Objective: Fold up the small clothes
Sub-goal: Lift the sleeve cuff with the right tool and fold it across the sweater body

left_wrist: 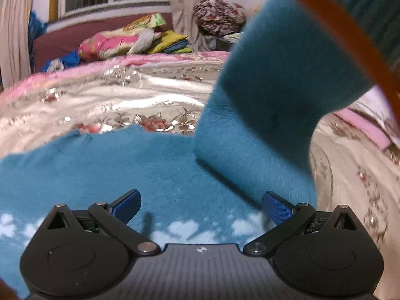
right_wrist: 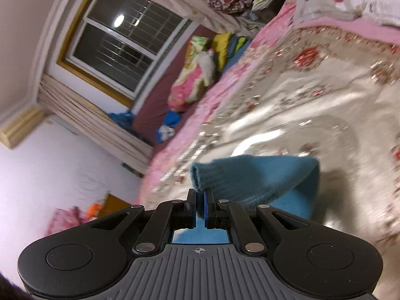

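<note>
Sweater [left_wrist: 155, 165] lies spread on the floral bedspread [left_wrist: 155, 100] beneath our left gripper [left_wrist: 201, 207], whose fingers stand wide apart over it. Our right gripper [right_wrist: 200, 208] pinches the ribbed cuff [right_wrist: 225, 177], lifting the sleeve [left_wrist: 270, 105].

We see a bed [left_wrist: 155, 100] under a shiny floral cover with a pink border; a teal sweater [left_wrist: 150, 165] lies spread flat on it.

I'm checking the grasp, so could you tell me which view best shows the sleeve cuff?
The right wrist view: the ribbed sleeve cuff sits pinched in the right gripper. The left wrist view shows only the lifted sleeve's plain length, cuff hidden.
</note>
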### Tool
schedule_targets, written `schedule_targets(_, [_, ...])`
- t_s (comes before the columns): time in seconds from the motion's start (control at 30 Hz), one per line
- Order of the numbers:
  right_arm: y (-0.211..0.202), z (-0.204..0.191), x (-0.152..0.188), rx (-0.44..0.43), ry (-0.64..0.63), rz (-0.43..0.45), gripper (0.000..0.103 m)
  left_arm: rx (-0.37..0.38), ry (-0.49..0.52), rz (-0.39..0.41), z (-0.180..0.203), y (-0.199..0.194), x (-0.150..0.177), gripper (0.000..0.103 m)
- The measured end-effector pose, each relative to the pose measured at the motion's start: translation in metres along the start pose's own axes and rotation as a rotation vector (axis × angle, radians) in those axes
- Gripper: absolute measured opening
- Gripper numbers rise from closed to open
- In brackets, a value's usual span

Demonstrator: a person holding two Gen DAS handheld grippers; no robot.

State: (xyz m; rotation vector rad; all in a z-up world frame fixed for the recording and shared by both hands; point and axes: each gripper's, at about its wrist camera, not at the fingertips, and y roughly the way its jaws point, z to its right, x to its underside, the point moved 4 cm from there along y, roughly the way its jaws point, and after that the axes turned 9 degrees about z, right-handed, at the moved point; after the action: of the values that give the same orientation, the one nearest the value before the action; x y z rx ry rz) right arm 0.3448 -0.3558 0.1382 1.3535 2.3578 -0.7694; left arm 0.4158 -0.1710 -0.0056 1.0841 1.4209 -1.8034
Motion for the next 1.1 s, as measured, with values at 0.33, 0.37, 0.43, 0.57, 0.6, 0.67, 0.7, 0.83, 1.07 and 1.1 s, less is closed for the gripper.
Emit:
schedule_targets(0.33, [0.002, -0.048, 0.018, -0.108, 0.062, -0.027, 0.006, 0.037, -0.041, -0.016, -0.012, 0.005, -0.009, 0.103])
schedule_targets(0.37, [0.002, -0.052, 0.02, -0.119, 0.064, -0.031, 0.006, 0.037, -0.046, -0.014, -0.02, 0.0, -0.008, 0.103])
schedule_targets(0.43, [0.001, -0.059, 0.026, -0.134, 0.069, -0.031, 0.006, 0.021, -0.059, -0.015, -0.036, -0.008, -0.004, 0.103])
schedule_targets(0.57, [0.012, -0.07, 0.043, -0.137, 0.086, -0.059, 0.006, -0.008, -0.13, -0.019, -0.077, -0.028, 0.004, 0.103])
schedule_targets(0.6, [0.018, -0.073, 0.048, -0.137, 0.092, -0.069, 0.006, -0.01, -0.148, -0.017, -0.085, -0.034, 0.005, 0.103])
schedule_targets(0.67, [0.03, -0.077, 0.059, -0.137, 0.111, -0.087, 0.006, -0.004, -0.171, -0.009, -0.101, -0.048, 0.009, 0.103])
schedule_targets(0.7, [0.036, -0.079, 0.065, -0.137, 0.117, -0.095, 0.006, -0.006, -0.17, -0.004, -0.107, -0.054, 0.012, 0.103])
schedule_targets(0.83, [0.061, -0.086, 0.088, -0.128, 0.123, -0.125, 0.006, -0.029, -0.163, 0.017, -0.132, -0.076, 0.02, 0.103])
schedule_targets(1.07, [0.099, -0.095, 0.137, -0.123, 0.163, -0.183, 0.006, -0.058, -0.119, 0.023, -0.163, -0.11, 0.04, 0.103])
schedule_targets(1.1, [0.104, -0.096, 0.144, -0.121, 0.166, -0.19, 0.006, -0.065, -0.113, 0.02, -0.168, -0.114, 0.043, 0.103])
